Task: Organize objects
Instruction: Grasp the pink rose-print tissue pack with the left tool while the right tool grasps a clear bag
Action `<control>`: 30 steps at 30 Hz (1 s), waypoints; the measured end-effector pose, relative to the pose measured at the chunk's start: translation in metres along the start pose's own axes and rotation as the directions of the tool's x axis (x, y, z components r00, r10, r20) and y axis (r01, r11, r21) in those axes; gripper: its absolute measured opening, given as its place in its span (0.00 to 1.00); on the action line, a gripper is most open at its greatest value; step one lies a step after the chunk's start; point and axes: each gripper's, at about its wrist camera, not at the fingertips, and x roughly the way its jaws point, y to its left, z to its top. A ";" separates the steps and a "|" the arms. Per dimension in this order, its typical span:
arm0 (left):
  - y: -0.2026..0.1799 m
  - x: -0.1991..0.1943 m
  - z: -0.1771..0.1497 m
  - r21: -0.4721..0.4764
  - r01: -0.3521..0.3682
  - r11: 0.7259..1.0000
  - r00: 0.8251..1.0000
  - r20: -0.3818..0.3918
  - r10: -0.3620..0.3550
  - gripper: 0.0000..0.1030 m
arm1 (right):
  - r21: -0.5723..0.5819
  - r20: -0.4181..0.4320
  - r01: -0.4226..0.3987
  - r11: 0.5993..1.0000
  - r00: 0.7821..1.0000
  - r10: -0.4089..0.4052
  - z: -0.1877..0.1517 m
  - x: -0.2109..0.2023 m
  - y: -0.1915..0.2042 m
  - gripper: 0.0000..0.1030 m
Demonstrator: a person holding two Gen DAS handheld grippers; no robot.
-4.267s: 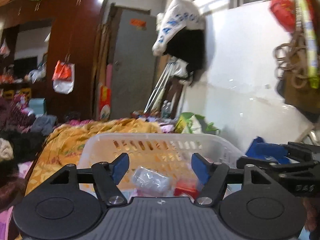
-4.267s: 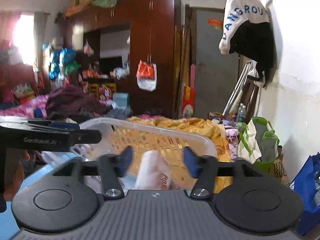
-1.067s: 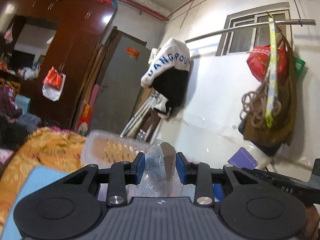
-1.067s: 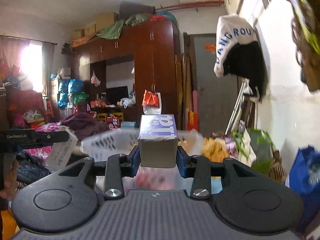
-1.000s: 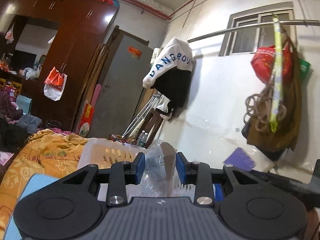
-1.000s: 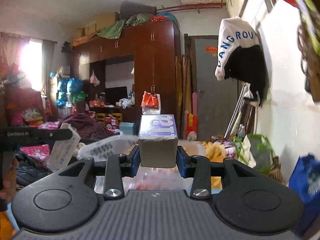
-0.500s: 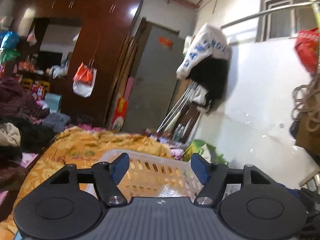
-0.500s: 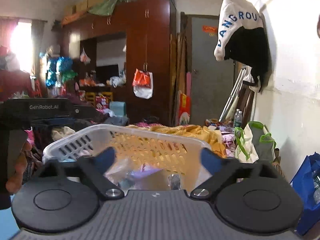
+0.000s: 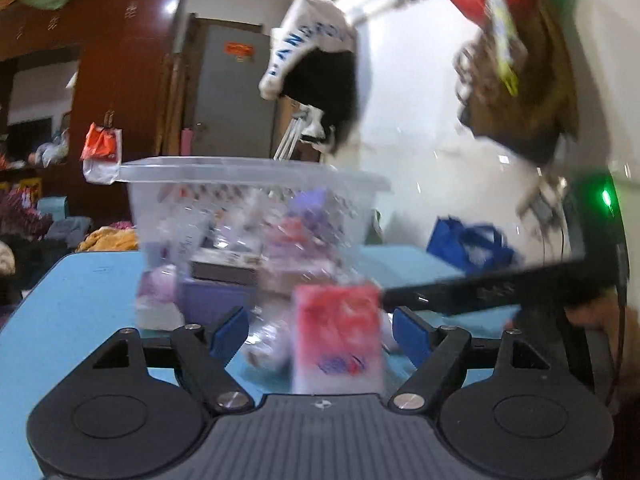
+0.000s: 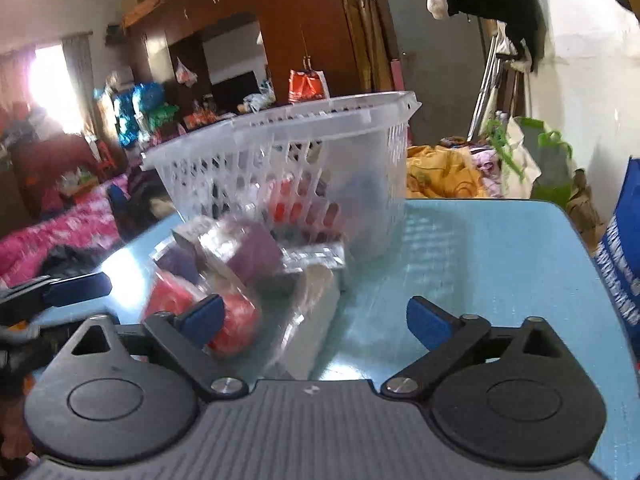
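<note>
Left tongs: jaws opening, blue pads well apart. A red-and-white carton stands upright between them, long axis vertical, printed face toward the camera; whether either pad touches it cannot be told through the blur. A crumpled clear packet lies at 9 o'clock of the carton.

Right tongs: jaws closing from wide, with only bare tabletop between the pads. At 10 o'clock of the left pad lies a heap of small goods: a red packet, a purple box tilted on its edge, and a pale box whose long axis runs toward 1 o'clock.

Beyond the heap, at 12 o'clock, a white slotted basket stands upright on the light blue tabletop, with several blurred items visible inside through the slots.

Room: dark wooden wardrobe and grey door at the far wall, a blue bag at 3 o'clock, a pink patterned bed at 9 o'clock.
</note>
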 end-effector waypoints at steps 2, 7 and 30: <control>-0.010 0.008 -0.007 0.036 -0.035 0.999 0.999 -0.025 0.036 0.80 | 0.014 -0.017 -0.030 0.999 0.999 0.030 -0.001 0.006 -0.002 0.92; -0.014 0.020 -0.016 0.055 -0.084 0.995 0.994 -0.070 0.088 0.67 | -0.011 -0.010 -0.012 1.000 1.000 0.012 -0.005 0.006 0.001 0.81; 0.026 -0.009 -0.015 0.026 -0.101 0.995 0.995 0.020 0.100 0.54 | -0.083 -0.001 0.022 0.996 1.000 -0.022 -0.014 0.002 0.011 0.38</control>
